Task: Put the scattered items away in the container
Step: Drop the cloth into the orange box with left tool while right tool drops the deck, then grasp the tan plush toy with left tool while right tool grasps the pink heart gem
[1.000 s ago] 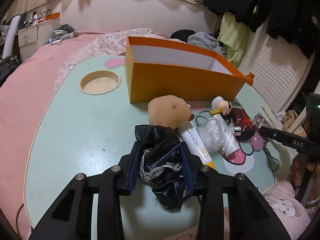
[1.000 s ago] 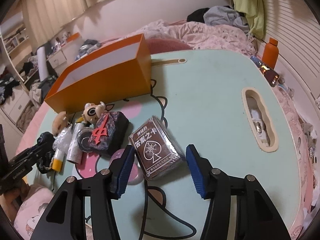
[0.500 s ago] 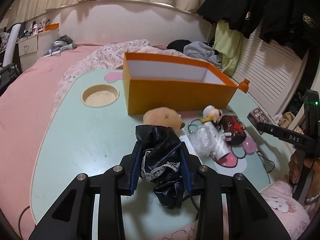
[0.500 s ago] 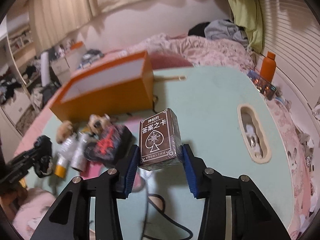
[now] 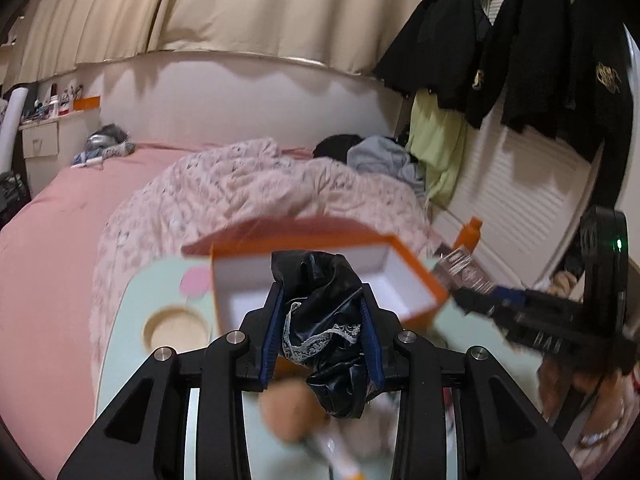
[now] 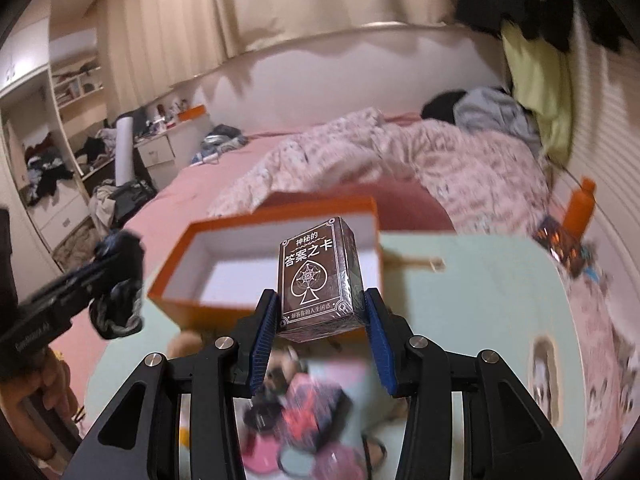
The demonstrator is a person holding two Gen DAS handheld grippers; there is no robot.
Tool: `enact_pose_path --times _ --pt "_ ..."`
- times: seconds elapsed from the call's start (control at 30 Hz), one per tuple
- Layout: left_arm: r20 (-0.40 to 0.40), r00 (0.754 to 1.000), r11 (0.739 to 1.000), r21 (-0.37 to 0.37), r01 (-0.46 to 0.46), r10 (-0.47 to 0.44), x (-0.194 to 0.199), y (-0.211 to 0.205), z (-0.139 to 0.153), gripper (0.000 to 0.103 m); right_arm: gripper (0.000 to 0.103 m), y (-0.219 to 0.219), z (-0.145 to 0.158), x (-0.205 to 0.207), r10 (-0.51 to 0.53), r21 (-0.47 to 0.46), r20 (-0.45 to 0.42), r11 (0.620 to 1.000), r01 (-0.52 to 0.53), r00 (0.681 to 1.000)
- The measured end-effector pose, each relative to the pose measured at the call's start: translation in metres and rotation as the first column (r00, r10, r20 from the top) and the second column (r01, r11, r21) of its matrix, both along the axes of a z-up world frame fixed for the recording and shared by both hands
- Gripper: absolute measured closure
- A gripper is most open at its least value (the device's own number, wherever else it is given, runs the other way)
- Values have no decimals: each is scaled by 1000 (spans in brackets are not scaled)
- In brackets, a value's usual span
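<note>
My left gripper [image 5: 322,304] is shut on a black satin cloth with lace trim [image 5: 324,320], held in the air in front of the open orange box [image 5: 416,276]. My right gripper [image 6: 322,308] is shut on a brown card deck box [image 6: 320,276], held upright in the air before the same orange box [image 6: 176,288]. The right gripper with the deck also shows in the left wrist view [image 5: 468,276], at the box's right end. The left gripper with the cloth shows in the right wrist view [image 6: 116,280], left of the box.
The mint green lap table [image 6: 480,300] rests on a pink bed [image 5: 48,220]. Below the grippers lie a tan plush [image 5: 288,412], a tube [image 5: 340,456], and a dark red pouch [image 6: 312,412], all blurred. An orange bottle [image 6: 580,208] stands at the right.
Both grippers have risen off the table and moved toward the orange box, the left with the black cloth, the right with the card deck it closed on and lifted.
</note>
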State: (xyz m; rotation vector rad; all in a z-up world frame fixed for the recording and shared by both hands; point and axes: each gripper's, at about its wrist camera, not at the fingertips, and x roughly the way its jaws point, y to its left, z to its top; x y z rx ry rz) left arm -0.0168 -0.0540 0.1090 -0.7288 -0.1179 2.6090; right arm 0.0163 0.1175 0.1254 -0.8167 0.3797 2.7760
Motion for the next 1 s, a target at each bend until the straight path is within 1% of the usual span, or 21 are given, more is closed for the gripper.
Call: enact_pose_path --times 0.07,0.13,0.3,0.4,0.43,0.47,0.5,0.53,0.6,0.67,0.73,0.8,0.9,1.0 --pt "6 1000 1000 -20 -3 3 -18 7 -1 67 60 -2 2 -18 3 40 1 999 -3 1000" --pt "36 999 999 -32 -7 8 -37 12 -9 67 60 -1 -2 -38 8 63 23 998 -9 1000" --pt "122 993 1000 14 -8 6 -61 9 -31 67 60 6 -22 -64 2 40 83 999 -5 997" --pt "142 990 1000 6 -19 18 -66 10 -38 65 60 9 -31 -70 0 52 113 999 -6 994" --pt "146 989 1000 3 -22 21 -66 10 -39 61 60 9 -33 -71 3 48 119 999 -8 993" --pt "149 989 1000 2 -27 26 -66 9 -41 60 60 10 -34 -71 4 43 121 999 -10 993" --pt "148 988 999 2 -33 33 -66 8 -41 56 60 10 -35 -72 6 38 121 999 -11 993" --pt "147 988 999 2 -43 43 -65 6 -42 45 60 10 -35 -72 7 36 120 999 -11 993" --pt "144 988 998 6 -62 61 -64 3 -41 33 57 11 -36 -71 6 33 121 999 -10 993" --pt "148 987 998 13 -65 63 -62 0 -40 33 52 12 -35 -69 4 23 120 1000 -7 993" --pt "152 987 999 27 -45 41 -57 -4 -37 33 52 12 -33 -64 4 7 111 1000 -5 994" --pt "137 990 999 36 -33 28 -46 -10 -30 33 52 12 -28 -53 -2 -7 93 1000 2 996" --pt "111 994 1000 24 -15 13 -24 -20 -22 33 52 14 -20 -25 -18 -28 60 999 20 998" --pt "115 993 1000 10 4 -5 1 -27 -30 33 48 14 -24 12 -56 -62 48 996 59 997"
